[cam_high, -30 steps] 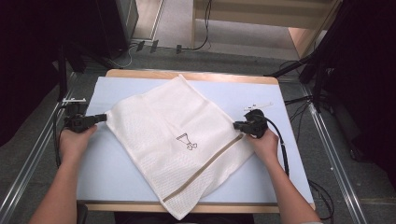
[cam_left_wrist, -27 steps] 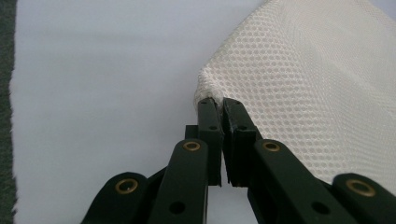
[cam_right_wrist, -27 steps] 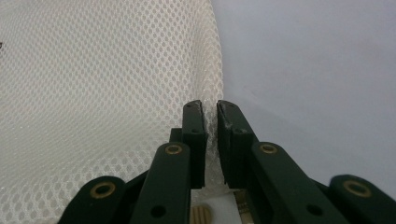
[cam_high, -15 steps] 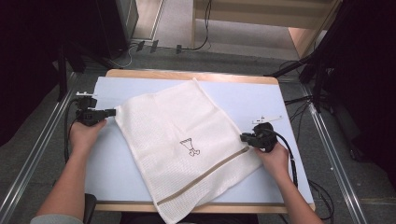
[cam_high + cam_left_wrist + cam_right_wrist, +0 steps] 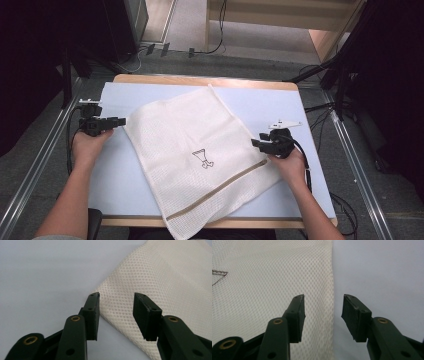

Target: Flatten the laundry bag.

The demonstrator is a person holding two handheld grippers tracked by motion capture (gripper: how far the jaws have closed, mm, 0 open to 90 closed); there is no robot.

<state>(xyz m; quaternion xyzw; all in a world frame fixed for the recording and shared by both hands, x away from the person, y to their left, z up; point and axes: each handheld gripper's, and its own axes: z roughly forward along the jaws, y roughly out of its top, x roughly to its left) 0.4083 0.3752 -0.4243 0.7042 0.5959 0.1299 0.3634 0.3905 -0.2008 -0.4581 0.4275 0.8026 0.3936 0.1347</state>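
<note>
A white mesh laundry bag [image 5: 200,155] lies flat and turned at an angle on the pale blue table [image 5: 125,190], with a tan zipper strip [image 5: 220,190] near its lower edge and a small dark logo [image 5: 202,159]. My left gripper [image 5: 120,121] sits open at the bag's left corner; in the left gripper view [image 5: 116,308] its jaws straddle the mesh corner [image 5: 155,277] without closing. My right gripper [image 5: 257,144] is open at the bag's right edge; in the right gripper view [image 5: 323,312] the bag's edge [image 5: 329,277] runs between the jaws.
The bag's bottom corner hangs over the table's front wooden edge [image 5: 275,223]. Metal rails [image 5: 30,180] run along both sides of the table. Cables [image 5: 210,50] lie on the floor beyond the far edge.
The bag has been turned and shifted toward the right and forward. Both hands followed it, the left moving farther away, the right nearer, and both grippers now stand open at its edges.
</note>
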